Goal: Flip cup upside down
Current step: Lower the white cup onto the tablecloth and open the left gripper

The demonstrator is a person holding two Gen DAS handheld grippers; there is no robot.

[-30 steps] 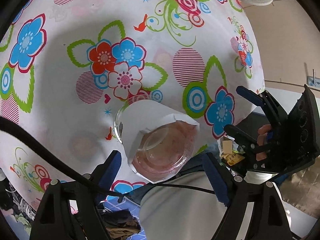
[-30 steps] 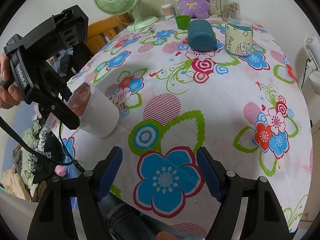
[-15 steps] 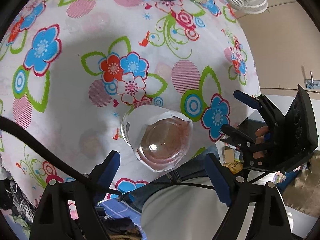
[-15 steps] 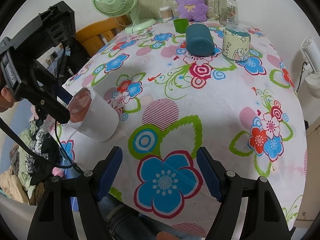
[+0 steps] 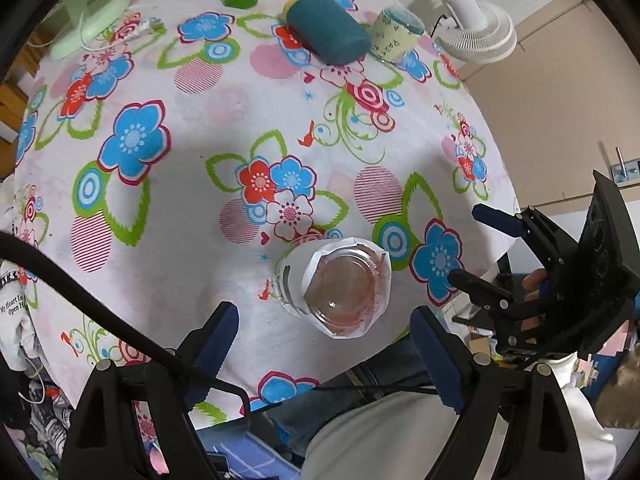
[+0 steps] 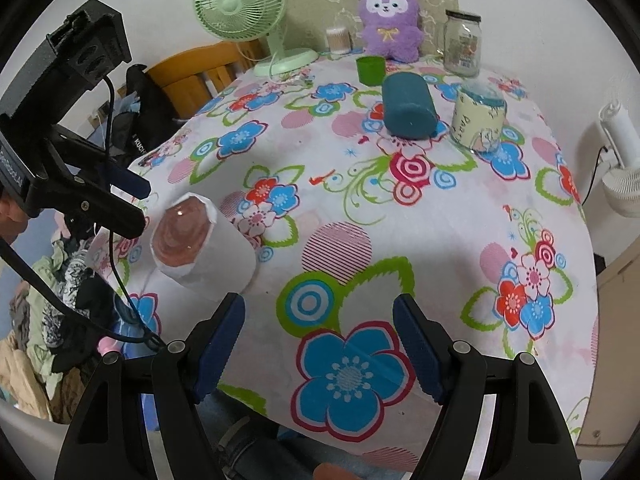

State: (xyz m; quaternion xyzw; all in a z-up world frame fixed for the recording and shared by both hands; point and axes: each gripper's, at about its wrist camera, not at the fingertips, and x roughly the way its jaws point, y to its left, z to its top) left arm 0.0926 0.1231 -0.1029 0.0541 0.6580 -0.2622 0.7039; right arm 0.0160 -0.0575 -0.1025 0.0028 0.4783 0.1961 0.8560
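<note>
The cup (image 5: 344, 284) is a clear glass wrapped in white paper. It stands mouth down on the flowered tablecloth (image 5: 192, 216) near the front edge, with its pinkish base facing up. From the right wrist view the cup (image 6: 200, 248) stands free, with nothing touching it. My left gripper (image 5: 324, 344) hangs above the cup and slightly back from it, open and holding nothing. In the right wrist view the left gripper (image 6: 136, 202) is just left of the cup's base. My right gripper (image 6: 318, 312) is open and holds nothing, to the right of the cup. The left wrist view shows the right gripper (image 5: 474, 246) off the table's edge.
At the far side lie a teal cup (image 6: 408, 108) on its side, a cream mug (image 6: 478, 120), a green cup (image 6: 371, 69), a glass jar (image 6: 462, 42), a purple plush toy (image 6: 390, 24) and a green fan (image 6: 240, 4). A white fan (image 6: 620, 168) stands off the right edge.
The cup went from tilted to resting flat on its mouth. My left gripper rose and drew back from it. The right gripper barely moved.
</note>
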